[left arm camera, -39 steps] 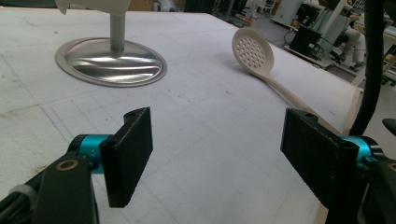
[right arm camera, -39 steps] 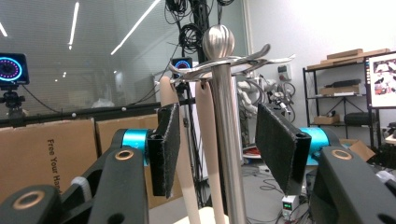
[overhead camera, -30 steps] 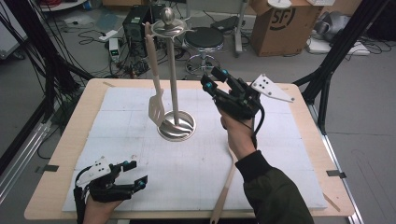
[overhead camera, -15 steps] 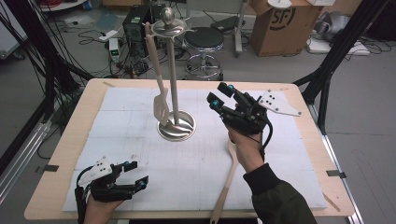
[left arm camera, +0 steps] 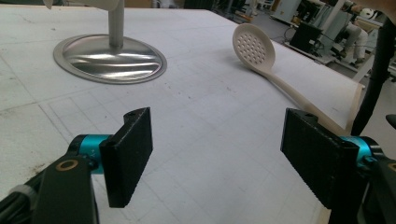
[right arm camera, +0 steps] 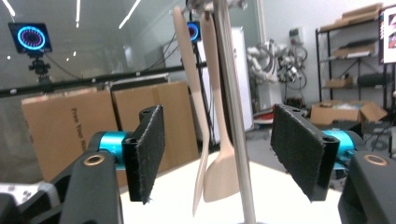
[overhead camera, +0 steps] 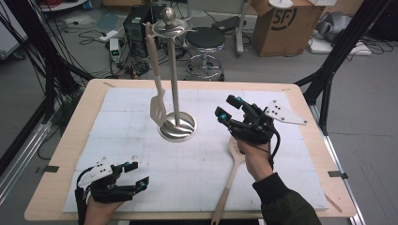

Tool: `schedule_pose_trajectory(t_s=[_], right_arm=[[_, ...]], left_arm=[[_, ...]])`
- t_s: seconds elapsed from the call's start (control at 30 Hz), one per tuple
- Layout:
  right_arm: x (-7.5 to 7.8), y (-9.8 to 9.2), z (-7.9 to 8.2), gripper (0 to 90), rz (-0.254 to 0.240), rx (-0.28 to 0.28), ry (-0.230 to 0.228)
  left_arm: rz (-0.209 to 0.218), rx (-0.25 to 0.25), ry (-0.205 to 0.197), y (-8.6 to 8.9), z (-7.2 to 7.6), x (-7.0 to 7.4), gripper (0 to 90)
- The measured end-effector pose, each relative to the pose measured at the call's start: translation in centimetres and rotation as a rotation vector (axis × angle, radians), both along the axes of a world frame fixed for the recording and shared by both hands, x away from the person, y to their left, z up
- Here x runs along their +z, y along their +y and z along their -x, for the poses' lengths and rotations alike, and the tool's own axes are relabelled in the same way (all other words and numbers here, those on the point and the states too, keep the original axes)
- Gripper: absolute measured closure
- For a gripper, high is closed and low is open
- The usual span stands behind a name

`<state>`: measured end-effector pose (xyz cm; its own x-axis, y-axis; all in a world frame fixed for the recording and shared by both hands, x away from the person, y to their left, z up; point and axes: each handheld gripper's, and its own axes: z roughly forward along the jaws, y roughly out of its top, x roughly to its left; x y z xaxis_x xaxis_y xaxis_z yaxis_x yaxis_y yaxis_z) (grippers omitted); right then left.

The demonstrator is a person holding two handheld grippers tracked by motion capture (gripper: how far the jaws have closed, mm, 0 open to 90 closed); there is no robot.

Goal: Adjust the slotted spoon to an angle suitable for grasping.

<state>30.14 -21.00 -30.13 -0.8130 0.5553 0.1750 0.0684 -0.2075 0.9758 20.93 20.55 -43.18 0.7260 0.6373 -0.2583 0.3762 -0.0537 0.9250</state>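
Note:
A metal utensil stand [overhead camera: 177,125] rises at the middle of the table, and a beige spatula [overhead camera: 157,108] hangs from its top. A beige slotted spoon [overhead camera: 233,158] lies flat right of the stand, partly under my right hand. My right gripper [overhead camera: 225,107] hovers right of the stand base; its jaws have just been opening and grip nothing. In the right gripper view the open gripper [right arm camera: 217,154] frames the pole [right arm camera: 233,116] and hanging spatulas [right arm camera: 219,179] farther off. My left gripper [overhead camera: 139,174] rests open at the near left. In the left gripper view, that gripper [left arm camera: 217,158] faces the spoon [left arm camera: 254,44].
A white mat [overhead camera: 117,140] covers the wooden table [overhead camera: 70,140]. The stand base [left arm camera: 109,53] lies ahead-left in the left gripper view. Beyond the table are a stool [overhead camera: 205,40], a cardboard box [overhead camera: 281,23], and black frame legs [overhead camera: 338,61].
My right hand has come down and toward the near side, away from the stand's top, and its jaws stand wider. The spatula stays hanging. The left gripper has not moved.

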Motion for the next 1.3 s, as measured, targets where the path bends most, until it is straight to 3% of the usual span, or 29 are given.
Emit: schedule_pose_trajectory(t_s=[0.23, 0.4, 0.73, 0.83, 0.97, 1.3], right_arm=[[-1.0, -0.8, 1.1, 30.9, 0.049, -0.007, -0.003], [-2.0, -1.4, 1.5, 31.4, 0.051, -0.009, 0.006], [-4.3, -1.0, 3.1, 31.0, 0.139, 0.005, 0.010], [-5.0, -1.2, 3.3, 30.9, 0.156, 0.014, 0.031], [-5.6, -1.8, 3.5, 31.1, 0.135, 0.014, 0.048], [-7.7, -3.0, 4.2, 33.2, 0.189, 0.036, 0.112]], left_arm=[[-0.007, -0.003, 0.000, 0.0, 0.0, 0.0, 25.7], [0.001, 0.001, -0.005, -0.1, 0.1, 0.1, 25.7], [-0.002, 0.010, -0.003, 0.1, 0.1, 0.0, 25.7], [-0.005, 0.012, -0.004, 0.1, 0.1, 0.0, 25.7], [-0.008, 0.010, -0.002, 0.0, 0.2, 0.0, 25.7], [-0.011, 0.006, -0.003, 0.1, 0.1, -0.1, 25.7]])
